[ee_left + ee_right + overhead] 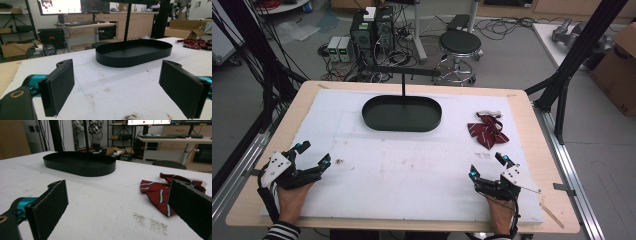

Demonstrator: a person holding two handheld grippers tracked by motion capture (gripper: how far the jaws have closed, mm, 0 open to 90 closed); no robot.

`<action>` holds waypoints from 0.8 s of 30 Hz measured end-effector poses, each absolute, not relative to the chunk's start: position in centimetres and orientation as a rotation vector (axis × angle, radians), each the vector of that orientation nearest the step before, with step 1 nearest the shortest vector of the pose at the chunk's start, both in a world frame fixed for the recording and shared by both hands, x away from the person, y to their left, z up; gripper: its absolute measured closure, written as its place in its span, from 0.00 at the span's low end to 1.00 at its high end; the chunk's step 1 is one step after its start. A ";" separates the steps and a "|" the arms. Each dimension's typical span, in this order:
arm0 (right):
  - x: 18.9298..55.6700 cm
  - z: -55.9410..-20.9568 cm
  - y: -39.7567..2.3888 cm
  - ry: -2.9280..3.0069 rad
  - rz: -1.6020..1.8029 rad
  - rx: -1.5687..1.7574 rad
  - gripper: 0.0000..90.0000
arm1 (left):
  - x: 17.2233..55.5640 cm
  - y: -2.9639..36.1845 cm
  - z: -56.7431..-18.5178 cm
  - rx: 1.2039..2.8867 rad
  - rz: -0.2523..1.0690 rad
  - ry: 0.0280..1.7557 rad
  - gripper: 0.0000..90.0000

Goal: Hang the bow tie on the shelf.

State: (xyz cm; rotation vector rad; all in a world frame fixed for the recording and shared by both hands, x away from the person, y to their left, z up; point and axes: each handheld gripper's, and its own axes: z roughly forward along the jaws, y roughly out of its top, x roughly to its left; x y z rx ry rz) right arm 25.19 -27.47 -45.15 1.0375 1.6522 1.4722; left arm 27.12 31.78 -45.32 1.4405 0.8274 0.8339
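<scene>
Bow tie (486,131) lies just beyond the right hand-held gripper (486,167), slightly left, long axis diagonal. Its jaws gape wide, empty. Left hand-held gripper (314,153) is also wide, empty, far off.

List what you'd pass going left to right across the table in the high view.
Left gripper → black oval tray → right gripper, with the dark red striped bow tie lying farther back at about the same place across, all on the white pad.
</scene>
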 end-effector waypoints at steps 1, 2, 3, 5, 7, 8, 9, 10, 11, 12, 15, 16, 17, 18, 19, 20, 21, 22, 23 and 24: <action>25.2 -45.1 -27.5 1.652 1.472 1.037 0.03 | 27.1 31.8 -45.3 1.441 0.835 0.827 0.15; 25.2 -45.1 -27.4 1.648 1.468 1.043 0.03 | 27.1 31.8 -45.3 1.440 0.837 0.827 0.15; 25.1 -45.1 -27.4 1.641 1.463 1.049 0.03 | 27.1 31.7 -45.3 1.439 0.837 0.827 0.15; 25.1 -45.2 -27.4 1.634 1.456 1.051 0.02 | 27.1 31.7 -45.3 1.442 0.840 0.827 0.15; 25.1 -45.2 -27.4 1.634 1.453 1.047 0.02 | 27.1 31.7 -45.3 1.442 0.841 0.826 0.15; 25.1 -45.2 -27.4 1.634 1.451 1.045 0.02 | 27.1 31.7 -45.3 1.442 0.841 0.827 0.15; 25.1 -45.2 -27.4 1.634 1.450 1.044 0.03 | 27.1 31.7 -45.3 1.444 0.841 0.827 0.15; 25.1 -45.2 -27.4 1.634 1.449 1.045 0.03 | 27.1 31.7 -45.3 1.442 0.840 0.828 0.15; 25.1 -45.2 -27.4 1.633 1.448 1.045 0.02 | 27.1 31.7 -45.3 1.443 0.841 0.828 0.15; 25.1 -45.2 -27.3 1.633 1.446 1.046 0.03 | 27.1 31.7 -45.3 1.443 0.842 0.828 0.15; 25.1 -45.2 -27.3 1.635 1.437 1.044 0.02 | 27.1 31.7 -45.3 1.441 0.842 0.829 0.15; 25.1 -45.1 -27.2 1.638 1.429 1.040 0.02 | 27.1 31.7 -45.3 1.441 0.846 0.828 0.15; 25.1 -45.1 -27.2 1.639 1.425 1.036 0.02 | 27.1 31.7 -45.3 1.441 0.846 0.829 0.15; 25.1 -45.1 -27.1 1.643 1.416 1.030 0.02 | 27.0 31.7 -45.3 1.443 0.847 0.829 0.15; 25.1 -45.1 -27.0 1.644 1.411 1.028 0.03 | 27.0 31.6 -45.3 1.442 0.848 0.829 0.15; 25.1 -45.1 -27.0 1.644 1.411 1.028 0.03 | 27.0 31.7 -45.3 1.439 0.847 0.828 0.15; 25.1 -45.1 -26.9 1.646 1.406 1.023 0.02 | 27.0 31.7 -45.3 1.436 0.846 0.828 0.15; 25.1 -45.1 -26.9 1.652 1.401 1.022 0.02 | 27.0 31.8 -45.3 1.439 0.845 0.827 0.15; 25.1 -45.1 -26.9 1.655 1.397 1.018 0.03 | 27.0 31.8 -45.3 1.436 0.844 0.826 0.15; 25.1 -45.1 -26.8 1.653 1.396 1.019 0.03 | 27.0 31.8 -45.3 1.436 0.845 0.826 0.15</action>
